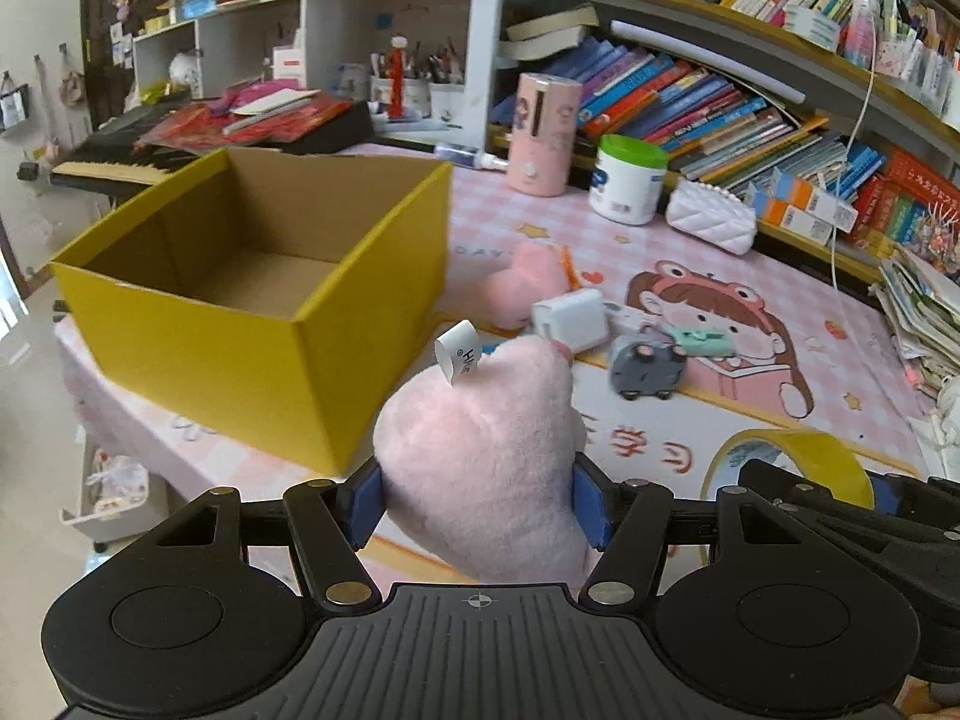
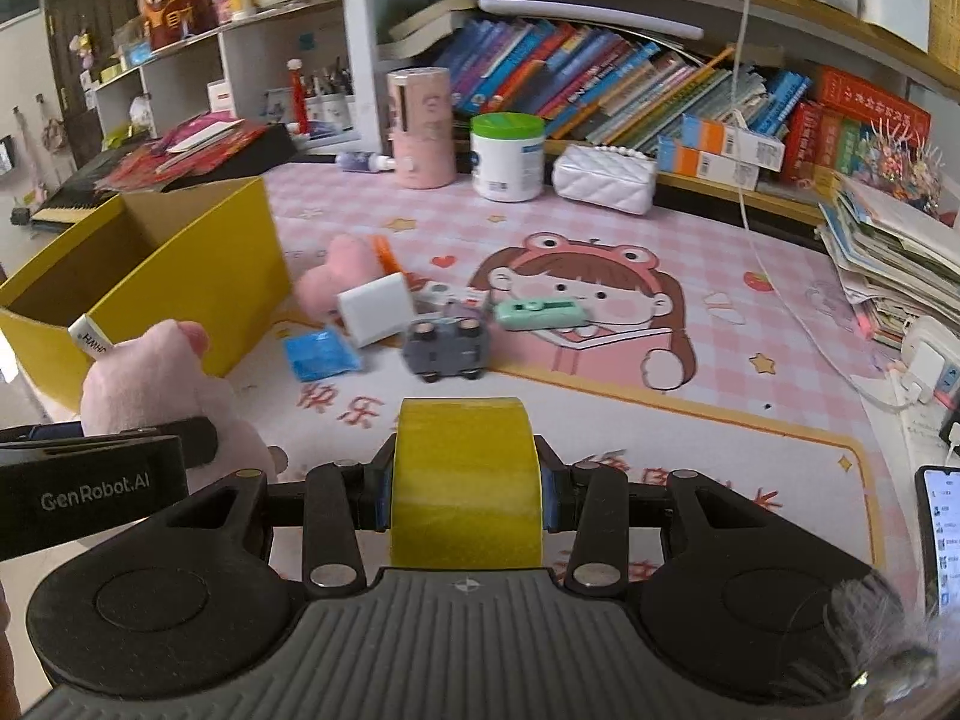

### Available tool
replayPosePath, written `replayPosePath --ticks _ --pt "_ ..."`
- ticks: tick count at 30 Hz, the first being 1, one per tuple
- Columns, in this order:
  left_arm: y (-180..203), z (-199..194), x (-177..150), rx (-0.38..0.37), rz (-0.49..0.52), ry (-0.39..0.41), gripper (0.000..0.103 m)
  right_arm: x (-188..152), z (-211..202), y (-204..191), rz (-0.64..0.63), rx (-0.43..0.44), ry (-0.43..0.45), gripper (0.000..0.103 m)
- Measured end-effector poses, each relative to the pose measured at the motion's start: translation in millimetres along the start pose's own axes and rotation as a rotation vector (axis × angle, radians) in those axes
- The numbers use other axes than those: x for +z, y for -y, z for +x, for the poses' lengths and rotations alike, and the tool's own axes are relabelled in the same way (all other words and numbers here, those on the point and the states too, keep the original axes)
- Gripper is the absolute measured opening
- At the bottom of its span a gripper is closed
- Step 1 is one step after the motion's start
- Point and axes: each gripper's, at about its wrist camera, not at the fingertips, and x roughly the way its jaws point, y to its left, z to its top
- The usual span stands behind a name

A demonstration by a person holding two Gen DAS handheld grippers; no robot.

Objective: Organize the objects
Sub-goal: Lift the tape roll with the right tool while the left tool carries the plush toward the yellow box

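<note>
While left tongs (image 1: 480, 504) pinch pink plush (image 1: 480, 456), right tongs (image 2: 465, 498) pinch yellow tape roll (image 2: 467, 480); "GenRobot.AI" on left.

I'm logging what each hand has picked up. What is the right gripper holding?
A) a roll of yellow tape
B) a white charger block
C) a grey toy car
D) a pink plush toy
A: the right gripper is shut on the roll of yellow tape, while the pink plush toy sits in the left gripper.

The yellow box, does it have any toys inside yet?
No, the yellow box shows only its bare cardboard floor in the left wrist view.
</note>
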Motion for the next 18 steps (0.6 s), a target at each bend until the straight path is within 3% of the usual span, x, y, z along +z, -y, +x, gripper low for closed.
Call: replayPosePath --ticks 9,18 --pt "-58.7 -23.3 -4.4 0.045 0.048 0.041 0.062 -6.3 -21.8 -72.7 0.026 -0.09 0.025 0.039" --pt "-142.9 -42.7 -21.2 0.072 0.034 0.017 0.062 -30.7 -34.5 -167.3 0.004 -0.161 -0.037 0.039"
